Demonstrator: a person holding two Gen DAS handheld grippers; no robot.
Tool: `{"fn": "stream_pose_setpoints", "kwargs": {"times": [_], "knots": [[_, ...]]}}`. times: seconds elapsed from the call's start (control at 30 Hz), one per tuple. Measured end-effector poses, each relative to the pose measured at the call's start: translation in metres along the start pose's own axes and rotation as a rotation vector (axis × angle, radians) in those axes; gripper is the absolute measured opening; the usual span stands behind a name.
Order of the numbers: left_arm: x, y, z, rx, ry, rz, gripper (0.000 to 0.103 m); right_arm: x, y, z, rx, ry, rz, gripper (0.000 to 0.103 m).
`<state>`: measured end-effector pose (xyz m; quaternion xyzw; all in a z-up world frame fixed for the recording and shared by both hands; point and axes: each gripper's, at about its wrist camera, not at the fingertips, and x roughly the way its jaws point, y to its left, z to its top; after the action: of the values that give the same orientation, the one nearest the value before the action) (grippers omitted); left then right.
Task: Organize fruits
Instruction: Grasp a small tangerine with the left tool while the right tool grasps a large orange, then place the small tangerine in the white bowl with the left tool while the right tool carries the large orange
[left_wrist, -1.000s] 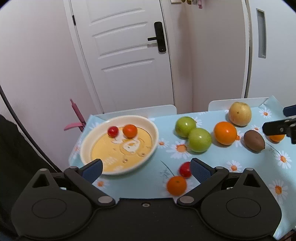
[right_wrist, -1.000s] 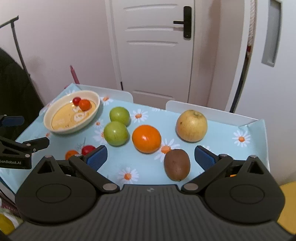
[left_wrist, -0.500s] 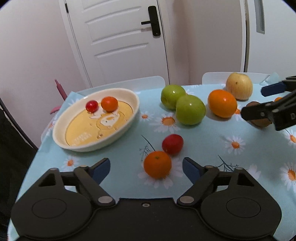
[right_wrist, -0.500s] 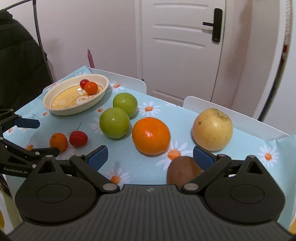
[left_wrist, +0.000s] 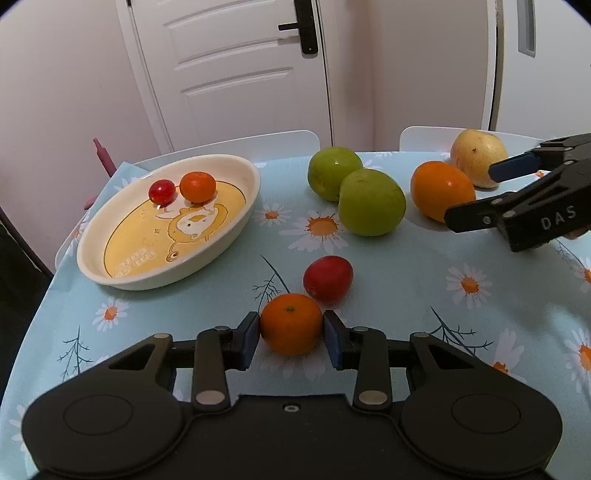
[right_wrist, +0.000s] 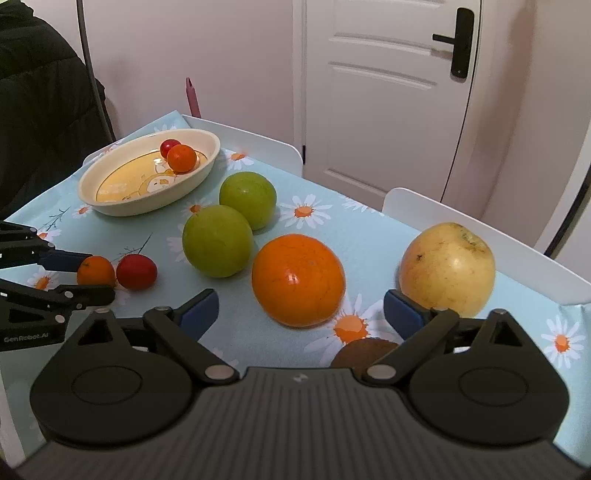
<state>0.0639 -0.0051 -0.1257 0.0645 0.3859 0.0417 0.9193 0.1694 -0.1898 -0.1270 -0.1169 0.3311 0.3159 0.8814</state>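
Note:
My left gripper is closing and its blue pads touch both sides of a small mandarin on the tablecloth. A red fruit lies right behind the mandarin, touching it. The cream oval dish at back left holds another small mandarin and a small red fruit. My right gripper stands open in front of a large orange. A brown kiwi lies half hidden under its fingers.
Two green apples sit mid-table, a yellow apple at the right. White chair backs line the far edge of the daisy tablecloth. A dark jacket hangs at the left.
The left gripper came down to the table and its jaws closed from wide open onto the small mandarin. The right gripper dropped and moved in toward the large orange, still open.

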Motion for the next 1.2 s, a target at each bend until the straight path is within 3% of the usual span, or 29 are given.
{"fn": "stream_pose_setpoints", "kwargs": {"times": [0.43,0.6,1.2], "knots": [[-0.003,0.002,0.0,-0.026,0.019,-0.001,0.04,0.021,-0.01,0.006,0.008,0.035,0.05,0.09],[-0.003,0.002,0.0,-0.028,0.021,-0.001,0.04,0.025,-0.012,0.007,0.016,0.039,0.072,0.077],[-0.034,0.005,0.01,-0.047,-0.022,-0.005,0.04,-0.019,0.002,0.02,0.03,-0.001,0.075,0.075]]}}
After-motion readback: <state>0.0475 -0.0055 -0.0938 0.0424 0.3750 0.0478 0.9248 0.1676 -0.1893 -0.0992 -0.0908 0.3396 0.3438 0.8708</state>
